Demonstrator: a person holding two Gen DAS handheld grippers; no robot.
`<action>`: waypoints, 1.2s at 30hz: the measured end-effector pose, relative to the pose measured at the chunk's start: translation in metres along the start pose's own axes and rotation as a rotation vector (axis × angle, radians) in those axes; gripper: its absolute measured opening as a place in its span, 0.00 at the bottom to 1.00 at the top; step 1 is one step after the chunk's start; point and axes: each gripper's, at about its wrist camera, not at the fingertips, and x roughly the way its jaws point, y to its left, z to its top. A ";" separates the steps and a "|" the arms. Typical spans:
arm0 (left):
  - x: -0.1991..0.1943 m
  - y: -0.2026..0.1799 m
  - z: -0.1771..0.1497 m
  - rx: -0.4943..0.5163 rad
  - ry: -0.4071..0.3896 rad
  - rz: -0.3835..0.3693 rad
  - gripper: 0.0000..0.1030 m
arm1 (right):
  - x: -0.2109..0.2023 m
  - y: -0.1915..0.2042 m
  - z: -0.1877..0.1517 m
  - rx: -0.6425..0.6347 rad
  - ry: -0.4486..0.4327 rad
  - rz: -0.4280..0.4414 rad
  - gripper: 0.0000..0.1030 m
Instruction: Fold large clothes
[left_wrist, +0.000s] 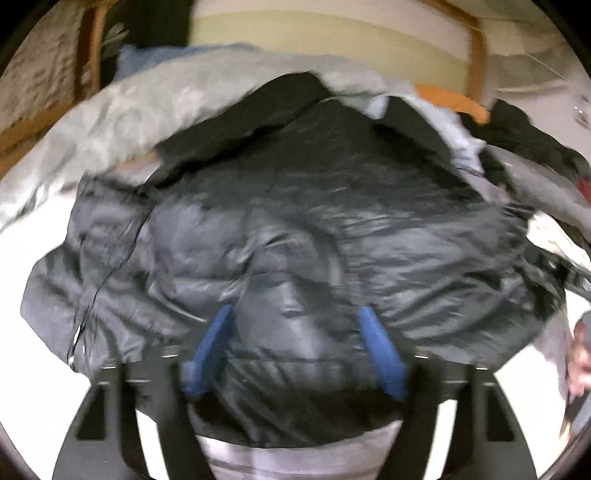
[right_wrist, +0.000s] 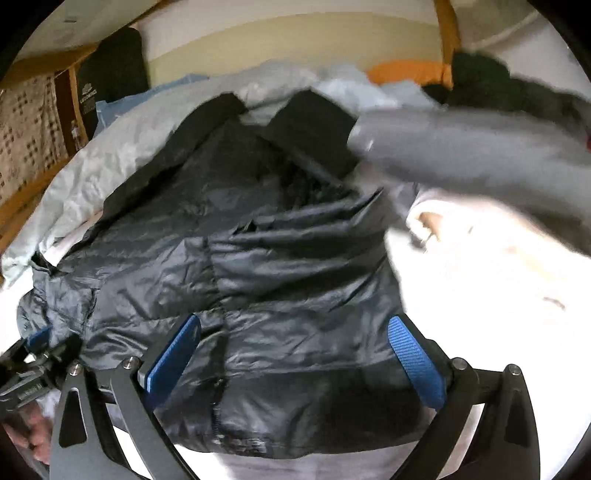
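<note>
Clearly a soft, puffy load: one dark quilted jacket (right_wrist: 258, 258) spread front-up across a white bed (right_wrist: 480, 295), hem toward the cameras, collar toward the far heap. Shiny, thin shell, so likely slippery and very light; compressible filling, liable to spring back after each fold and slide off itself. No stiffness anywhere, nothing fragile. Best held, probably, at firm edges: the hem band, the zipper line down the middle, a cuff or a shoulder seam, pinching a thick bunch rather than the bare shell.

Left gripper (left_wrist: 295, 332) wide open, blue fingers (left_wrist: 210, 350) straddling a puff of jacket (left_wrist: 295, 240) near the hem, closed on nothing. Right gripper (right_wrist: 295, 350) equally wide open, fingers (right_wrist: 415, 362) spread either side of the zipper at the lower front, gripping nothing; hard to say whether touching the fabric or hovering just above. Both views blurred.

Counted: one jacket for folding; two sleeves, one crumpled at the left, the other a blurred grey band (right_wrist: 480, 155) raised at the upper right. Behind, a pale grey quilt or coat (right_wrist: 129, 147), something orange (right_wrist: 406, 72), a black garment (right_wrist: 498, 85) and some light blue cloth, heaped together, exact number unclear. Wooden frame (right_wrist: 447, 33) beyond.
</note>
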 end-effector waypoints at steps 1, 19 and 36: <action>-0.001 -0.006 0.002 0.050 -0.011 0.008 0.44 | -0.003 -0.001 0.002 -0.017 -0.016 -0.023 0.99; -0.067 0.002 -0.029 0.360 0.123 -0.025 0.38 | -0.063 0.112 -0.057 -0.508 0.001 0.109 0.90; -0.009 0.045 -0.034 0.462 0.103 0.322 0.56 | -0.010 0.076 -0.056 -0.478 0.099 -0.180 0.58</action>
